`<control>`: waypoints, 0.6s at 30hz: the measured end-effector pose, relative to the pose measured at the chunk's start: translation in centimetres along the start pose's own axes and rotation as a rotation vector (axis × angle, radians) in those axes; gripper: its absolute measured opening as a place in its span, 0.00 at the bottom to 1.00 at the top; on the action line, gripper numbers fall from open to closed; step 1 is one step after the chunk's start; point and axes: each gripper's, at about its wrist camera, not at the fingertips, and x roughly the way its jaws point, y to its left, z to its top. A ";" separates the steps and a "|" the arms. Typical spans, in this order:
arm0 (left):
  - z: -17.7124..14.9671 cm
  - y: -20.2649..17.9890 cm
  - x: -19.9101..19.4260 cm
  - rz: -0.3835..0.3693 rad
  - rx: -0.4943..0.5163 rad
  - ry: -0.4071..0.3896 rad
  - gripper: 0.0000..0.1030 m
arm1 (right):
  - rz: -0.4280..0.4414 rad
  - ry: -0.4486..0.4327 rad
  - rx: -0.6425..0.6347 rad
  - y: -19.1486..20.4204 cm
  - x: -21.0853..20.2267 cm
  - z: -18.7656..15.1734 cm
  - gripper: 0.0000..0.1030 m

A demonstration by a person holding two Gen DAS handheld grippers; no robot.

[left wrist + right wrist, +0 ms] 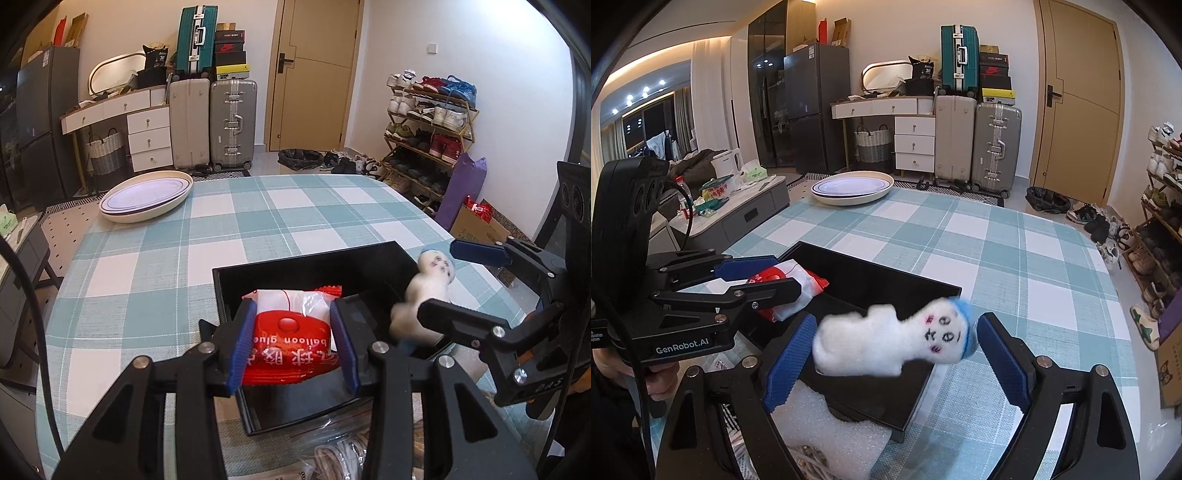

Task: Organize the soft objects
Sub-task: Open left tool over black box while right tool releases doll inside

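Note:
A red and white balloon-glue packet is held over the black tray, with my left gripper shut on it, its blue pads against both sides. A white felt doll with blue hair lies crosswise and blurred between the wide-spread jaws of my right gripper, over the tray's near right corner. The pads do not seem to press on the doll. In the right wrist view, the left gripper and the packet sit at the tray's left side. The right gripper also shows in the left wrist view.
The table has a teal checked cloth. A stack of oval plates stands at its far left edge. White foam and clear bags lie at the near edge, before the tray. A shoe rack stands beyond the table's right side.

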 end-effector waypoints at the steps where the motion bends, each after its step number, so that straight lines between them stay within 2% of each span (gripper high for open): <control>1: 0.0 0.0 -0.1 0.012 0.003 -0.003 0.44 | -0.001 -0.004 -0.002 0.0 -0.1 0.0 0.93; 3: 0.1 0.0 -0.6 0.018 0.006 -0.019 0.59 | -0.003 -0.013 -0.001 0.0 -0.5 0.0 0.96; 5: 0.2 -0.1 -1.3 0.020 0.007 -0.041 0.61 | -0.006 -0.020 0.002 0.0 -0.9 0.0 0.99; 7: 0.3 -0.2 -1.8 0.029 0.011 -0.049 0.69 | -0.007 -0.025 0.004 0.0 -1.3 -0.1 0.99; 8: 0.3 -0.2 -2.0 0.034 0.007 -0.053 0.79 | -0.007 -0.027 0.006 0.0 -1.5 -0.1 0.99; 9: 0.2 -0.1 -2.3 0.039 -0.002 -0.065 0.85 | -0.007 -0.028 0.009 0.0 -1.7 -0.1 0.99; 13: 0.2 0.2 -3.1 0.042 -0.023 -0.076 0.93 | -0.009 -0.037 0.014 0.1 -2.5 -0.3 0.99; 14: 0.3 0.2 -3.2 0.043 -0.028 -0.077 0.99 | -0.007 -0.038 0.017 0.1 -2.6 -0.4 0.99; 18: 0.1 0.2 -4.0 0.036 -0.023 -0.085 1.00 | -0.005 -0.040 0.038 -0.1 -3.1 -0.5 0.99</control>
